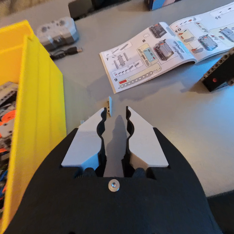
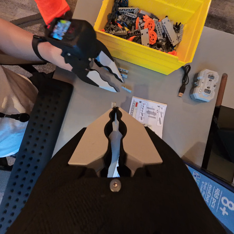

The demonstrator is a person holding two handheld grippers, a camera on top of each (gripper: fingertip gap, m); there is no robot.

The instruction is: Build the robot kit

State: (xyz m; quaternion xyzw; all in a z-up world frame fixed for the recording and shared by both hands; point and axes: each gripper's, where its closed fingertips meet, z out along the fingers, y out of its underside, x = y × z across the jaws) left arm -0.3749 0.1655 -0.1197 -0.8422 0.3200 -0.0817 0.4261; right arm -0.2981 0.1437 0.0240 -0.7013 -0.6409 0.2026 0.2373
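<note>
My left gripper [image 1: 115, 108] is open and low over the grey table. A small light grey beam [image 1: 109, 106] lies just past its left fingertip, touching or almost touching it. The right wrist view shows this gripper [image 2: 119, 85] from outside, held by a person's hand, with the same beam [image 2: 126, 89] just off its tips. Two more grey beams [image 2: 123, 72] lie beside it near the bin. My right gripper [image 2: 115, 107] is shut on a thin light grey piece [image 2: 113, 104] that sticks out a little past its tips, above the table.
A yellow bin [image 1: 38, 88] [image 2: 139, 55] full of grey, black and orange building parts stands by the left gripper. An open instruction booklet [image 1: 145, 57] [image 2: 148, 114], a grey hub [image 2: 203, 84], a USB cable [image 2: 184, 78], a blue box [image 2: 215, 196] and a black perforated panel [image 2: 38, 126] surround the work area. The grippers' ends are close to 15 cm from one another. The grey hub [image 2: 203, 84] sits 25 cm or so from the ends of my left fingers. My left wrist view [image 1: 55, 29] looks at it from another angle.
</note>
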